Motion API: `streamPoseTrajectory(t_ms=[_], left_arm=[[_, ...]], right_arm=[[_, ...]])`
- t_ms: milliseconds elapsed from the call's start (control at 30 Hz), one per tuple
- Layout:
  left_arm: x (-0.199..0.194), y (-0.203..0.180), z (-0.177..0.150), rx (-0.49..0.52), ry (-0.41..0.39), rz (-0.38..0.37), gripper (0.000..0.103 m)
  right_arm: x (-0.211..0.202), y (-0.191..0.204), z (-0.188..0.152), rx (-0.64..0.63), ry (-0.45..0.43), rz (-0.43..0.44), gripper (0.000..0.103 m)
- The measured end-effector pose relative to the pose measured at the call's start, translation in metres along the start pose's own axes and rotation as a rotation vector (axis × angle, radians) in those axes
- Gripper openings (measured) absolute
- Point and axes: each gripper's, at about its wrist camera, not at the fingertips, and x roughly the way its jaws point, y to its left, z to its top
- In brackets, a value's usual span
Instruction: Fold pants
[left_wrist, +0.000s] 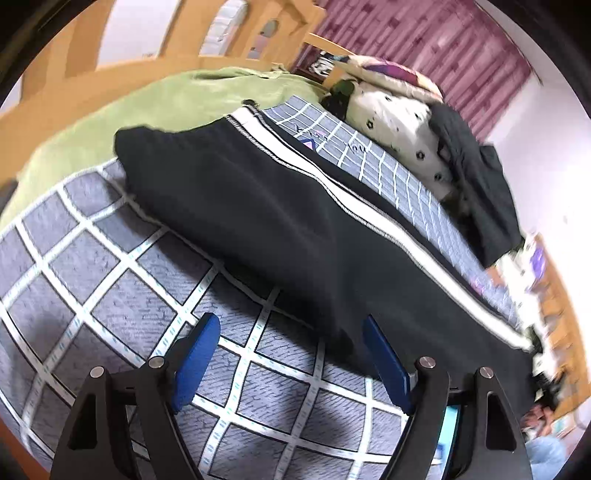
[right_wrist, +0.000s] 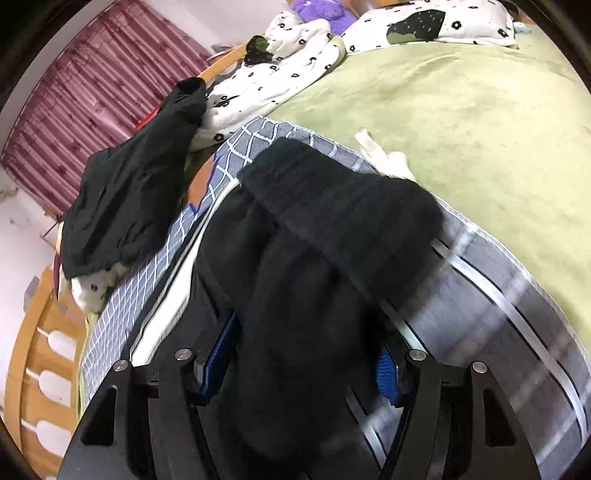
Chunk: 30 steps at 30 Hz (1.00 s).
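Observation:
Black pants (left_wrist: 280, 221) with a white side stripe lie stretched across a grey checked blanket (left_wrist: 122, 280) on the bed. My left gripper (left_wrist: 291, 339) is open just above the blanket, its blue pads at the pants' near edge with no cloth between them. In the right wrist view the pants (right_wrist: 306, 280) bunch up between my right gripper's (right_wrist: 306, 354) fingers, with the ribbed waistband (right_wrist: 343, 206) beyond. Its blue pads (right_wrist: 386, 373) stand wide on either side of the cloth, which hides most of them.
A green sheet (right_wrist: 461, 122) covers the rest of the bed. A floral quilt (left_wrist: 399, 122) and another black garment (right_wrist: 136, 199) lie along the far side. A wooden bed rail (right_wrist: 33, 354) and a red curtain (right_wrist: 85, 99) are behind.

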Motion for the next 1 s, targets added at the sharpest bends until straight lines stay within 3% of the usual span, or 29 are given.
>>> streamPoseTrajectory(t_ms=[67, 133, 233, 333, 500, 533, 567, 633, 667, 700, 833, 1000], left_arm=[[0.0, 0.007, 0.002, -0.042, -0.013, -0.004, 0.078], [0.002, 0.01, 0.004, -0.069, -0.017, 0.001, 0.078], [0.01, 0.009, 0.01, -0.068, -0.022, 0.021, 0.078], [0.019, 0.009, 0.02, -0.078, -0.028, 0.06, 0.078], [0.033, 0.017, 0.042, -0.104, -0.047, 0.136, 0.076], [0.036, 0.018, 0.047, -0.092, -0.058, 0.167, 0.068], [0.037, 0.019, 0.049, -0.08, -0.065, 0.204, 0.047], [0.04, 0.025, 0.058, -0.048, -0.073, 0.251, 0.029], [0.039, 0.031, 0.063, -0.048, -0.079, 0.223, 0.017], [0.039, 0.037, 0.066, -0.056, -0.081, 0.188, 0.015], [0.035, 0.049, 0.07, -0.073, -0.061, 0.113, 0.014], [0.032, 0.043, 0.061, -0.053, -0.013, 0.151, 0.032]], right_arm=[[0.007, 0.019, 0.006, -0.054, -0.023, -0.077, 0.041], [0.0, 0.029, 0.013, -0.143, -0.049, -0.066, 0.024], [-0.03, 0.028, 0.035, -0.173, -0.119, 0.052, 0.023], [-0.037, 0.021, 0.045, -0.164, -0.145, 0.017, 0.023], [-0.018, -0.006, 0.037, -0.116, -0.082, -0.052, 0.027], [-0.017, -0.01, 0.032, -0.119, -0.072, -0.066, 0.033], [-0.015, -0.012, 0.026, -0.138, -0.048, -0.103, 0.036], [-0.019, -0.014, 0.016, -0.156, -0.029, -0.157, 0.043], [-0.026, -0.017, 0.011, -0.174, -0.033, -0.186, 0.044], [-0.033, -0.018, 0.008, -0.187, -0.037, -0.199, 0.047], [-0.07, -0.015, -0.008, -0.258, -0.027, -0.264, 0.048], [-0.106, 0.021, -0.021, -0.347, -0.062, -0.26, 0.051]])
